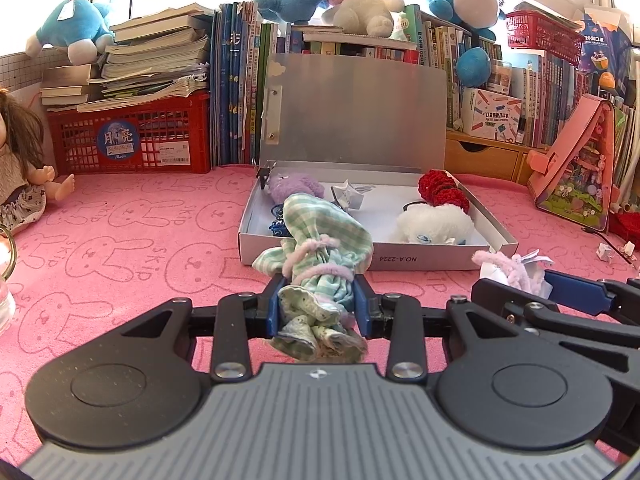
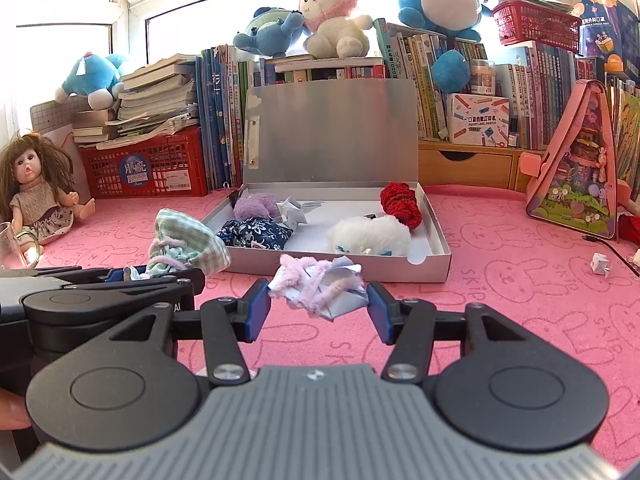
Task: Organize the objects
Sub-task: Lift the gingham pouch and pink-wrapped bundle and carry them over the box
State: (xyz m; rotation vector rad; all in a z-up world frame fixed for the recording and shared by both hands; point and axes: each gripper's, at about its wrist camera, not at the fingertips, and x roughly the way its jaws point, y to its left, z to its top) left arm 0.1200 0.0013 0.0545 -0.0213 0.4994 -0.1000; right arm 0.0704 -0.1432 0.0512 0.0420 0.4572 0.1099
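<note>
Above the pink desk point(image 1: 120, 248), just before the open box point(image 2: 436, 268), both claws are pointing slightly downward, side by side. The left claw point(image 1: 318, 306) is squeezing a green checked pouch point(image 1: 320, 248) nearly shut; the right claw point(image 2: 318, 306) is gripping a paper bundle point(image 2: 320, 286) wrapped in pink fuzzy wire, jaws partly apart. Only the right view is showing the dark floral pouch point(image 2: 256, 232) inside the box; the left view's green pouch is hiding it.

Green checked pouch point(image 1: 320, 276) and paper-and-pipe-cleaner bundle point(image 2: 320, 288) are held before the open box point(image 2: 436, 236).
</note>
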